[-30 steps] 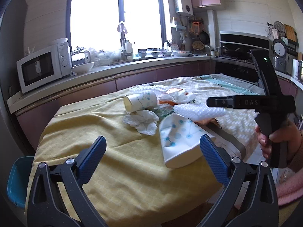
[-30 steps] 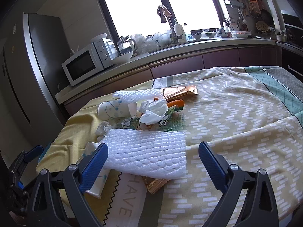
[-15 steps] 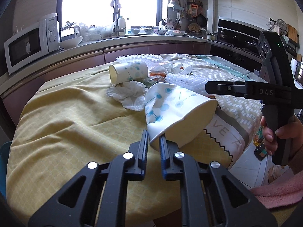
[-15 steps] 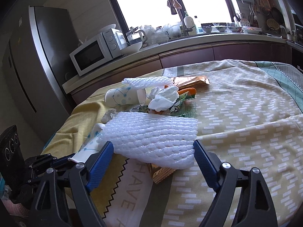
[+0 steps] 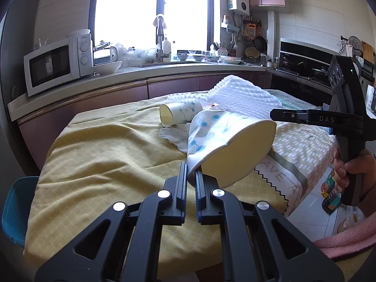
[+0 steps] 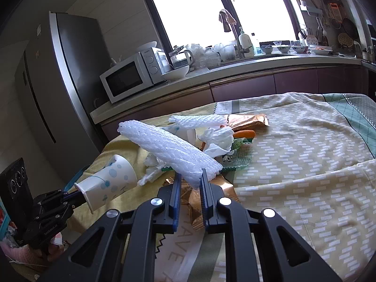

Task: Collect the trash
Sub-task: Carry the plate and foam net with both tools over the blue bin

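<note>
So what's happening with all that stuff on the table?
A person is clearing trash off the table, with a hand-held gripper in each hand. The left hand-held gripper pinches the rim of a paper cup and holds it up. The right hand-held gripper has just closed on a white foam net. Another cup, tissues and wrappers lie on the cloth.
</note>
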Demonstrator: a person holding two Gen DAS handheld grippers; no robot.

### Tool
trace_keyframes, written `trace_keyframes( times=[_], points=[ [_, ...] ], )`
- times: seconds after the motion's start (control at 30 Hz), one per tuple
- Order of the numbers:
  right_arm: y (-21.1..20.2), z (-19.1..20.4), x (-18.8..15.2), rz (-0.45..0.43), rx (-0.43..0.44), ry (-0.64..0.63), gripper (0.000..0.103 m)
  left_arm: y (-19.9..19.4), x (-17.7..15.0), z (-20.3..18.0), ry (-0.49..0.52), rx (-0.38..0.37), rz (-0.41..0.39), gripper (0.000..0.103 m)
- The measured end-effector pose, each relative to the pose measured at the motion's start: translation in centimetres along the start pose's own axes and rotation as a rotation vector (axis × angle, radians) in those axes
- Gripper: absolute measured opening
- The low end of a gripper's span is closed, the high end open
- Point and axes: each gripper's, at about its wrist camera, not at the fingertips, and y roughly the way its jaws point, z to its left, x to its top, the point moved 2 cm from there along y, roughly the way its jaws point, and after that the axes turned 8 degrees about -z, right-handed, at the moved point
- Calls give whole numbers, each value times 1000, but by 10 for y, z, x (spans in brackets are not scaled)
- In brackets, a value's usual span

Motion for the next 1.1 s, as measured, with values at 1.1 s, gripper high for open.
trace_keyframes(
  times=[1.1],
  points=[
    [201, 300, -6, 275, 508, -441, 14, -123, -63, 319, -293, 789, 121, 7]
  ],
)
